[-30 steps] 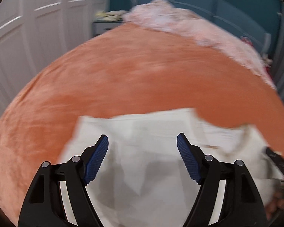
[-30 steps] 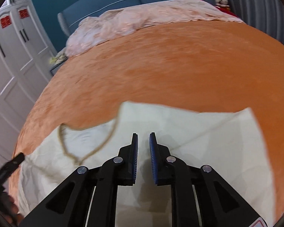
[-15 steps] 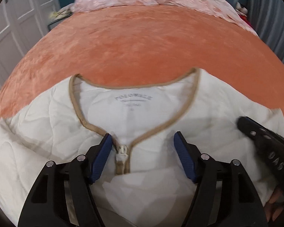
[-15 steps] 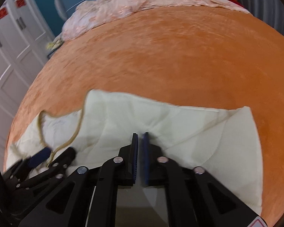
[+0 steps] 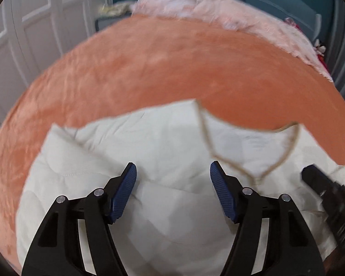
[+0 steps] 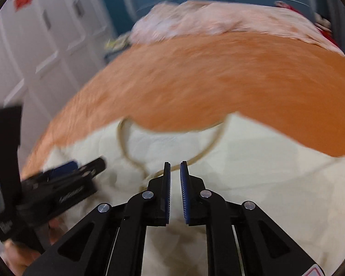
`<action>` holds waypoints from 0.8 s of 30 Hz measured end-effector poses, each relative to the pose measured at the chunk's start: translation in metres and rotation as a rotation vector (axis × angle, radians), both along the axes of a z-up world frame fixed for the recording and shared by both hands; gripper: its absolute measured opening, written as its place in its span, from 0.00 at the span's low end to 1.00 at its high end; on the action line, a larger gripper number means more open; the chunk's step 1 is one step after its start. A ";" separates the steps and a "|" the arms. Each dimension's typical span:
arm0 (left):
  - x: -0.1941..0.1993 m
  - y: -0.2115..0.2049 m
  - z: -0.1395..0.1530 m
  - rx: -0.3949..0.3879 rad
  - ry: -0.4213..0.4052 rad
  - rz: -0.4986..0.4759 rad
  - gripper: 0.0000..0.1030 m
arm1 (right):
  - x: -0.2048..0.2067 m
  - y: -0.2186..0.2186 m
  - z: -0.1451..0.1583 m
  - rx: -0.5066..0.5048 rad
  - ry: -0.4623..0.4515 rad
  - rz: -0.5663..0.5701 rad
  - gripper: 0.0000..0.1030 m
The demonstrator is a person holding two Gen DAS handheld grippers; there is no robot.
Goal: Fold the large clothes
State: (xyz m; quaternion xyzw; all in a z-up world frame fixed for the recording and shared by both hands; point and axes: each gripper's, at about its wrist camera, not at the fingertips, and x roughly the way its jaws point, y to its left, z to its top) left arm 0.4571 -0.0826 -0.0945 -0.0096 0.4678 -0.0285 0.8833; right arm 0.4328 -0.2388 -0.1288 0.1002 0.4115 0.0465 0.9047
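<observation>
One garment [image 5: 172, 151], seemingly; two hand-held grippers [image 5: 172, 184].

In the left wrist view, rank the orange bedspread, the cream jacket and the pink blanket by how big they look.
1. Orange bedspread, covering most of the frame.
2. Cream jacket, though it lies nearest the camera, which inflates it.
3. Pink blanket, a strip at the far edge, so its true size is unsure.

The bed [image 5: 172, 69] wears an orange plush cover, rumpled in places; a cream quilted jacket [image 5: 163, 156] with tan trim at the neck lies spread flat on its near part; a pale pink blanket [image 6: 218, 20] lies bunched along the far edge, well apart from the jacket.
</observation>
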 end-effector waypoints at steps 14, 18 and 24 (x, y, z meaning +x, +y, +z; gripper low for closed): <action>-0.004 -0.018 -0.032 0.137 -0.097 -0.007 0.75 | 0.008 0.004 -0.048 -0.019 0.031 -0.057 0.00; -0.004 -0.012 -0.026 0.104 -0.100 0.002 0.75 | -0.006 0.003 -0.031 -0.076 -0.029 -0.149 0.00; -0.092 0.032 0.040 0.067 -0.212 0.024 0.78 | -0.121 -0.008 0.040 -0.050 -0.196 -0.185 0.12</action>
